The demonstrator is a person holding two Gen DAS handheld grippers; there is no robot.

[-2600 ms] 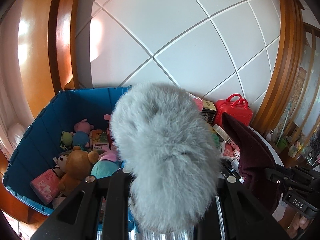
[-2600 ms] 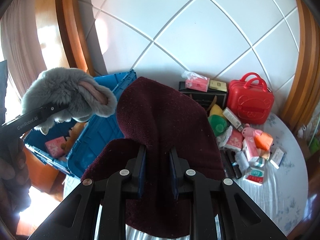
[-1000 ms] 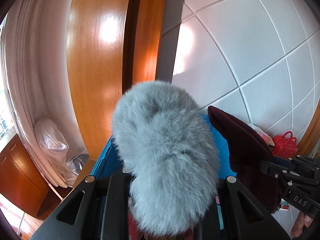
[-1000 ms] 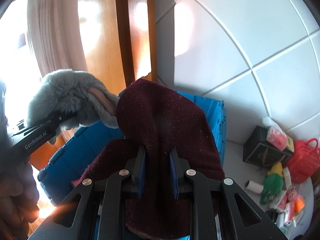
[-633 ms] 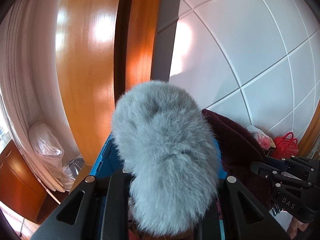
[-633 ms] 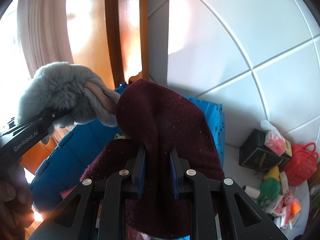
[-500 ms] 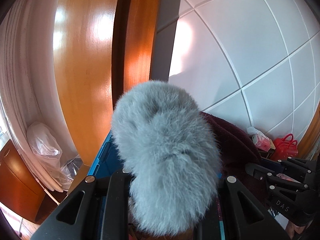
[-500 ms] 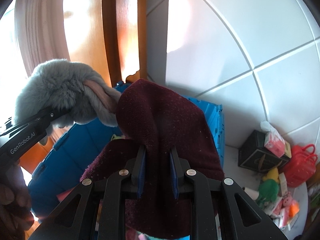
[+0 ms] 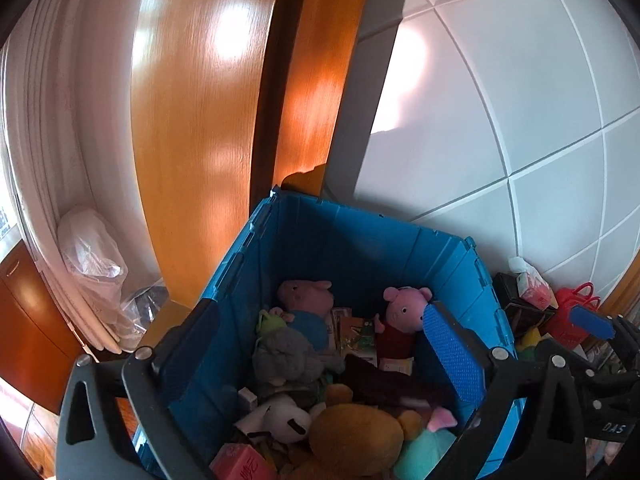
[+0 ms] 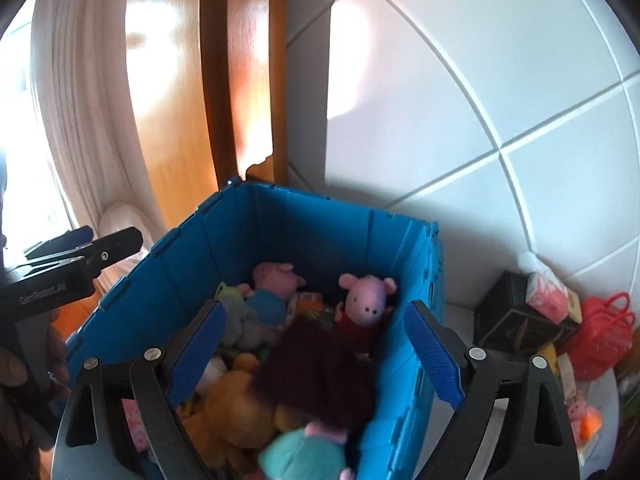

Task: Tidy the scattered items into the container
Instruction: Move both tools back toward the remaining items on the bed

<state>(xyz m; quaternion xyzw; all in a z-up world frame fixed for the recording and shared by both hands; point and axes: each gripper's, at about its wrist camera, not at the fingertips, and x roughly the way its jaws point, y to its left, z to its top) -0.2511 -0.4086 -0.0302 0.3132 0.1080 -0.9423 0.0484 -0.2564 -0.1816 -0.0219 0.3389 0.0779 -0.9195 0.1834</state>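
The blue crate (image 9: 352,248) fills the lower centre of both views, packed with plush toys. The left gripper (image 9: 320,344) and right gripper (image 10: 316,344) hover above it, fingers opening with nothing between them. The dark red cloth (image 10: 316,372) and grey plush (image 9: 284,356) lie inside the crate.

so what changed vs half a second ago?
Both claws are opening and hold nothing: left claw dropped the grey plush into the blue crate, right claw dropped the maroon cloth there. Crate and the table clutter stayed put.
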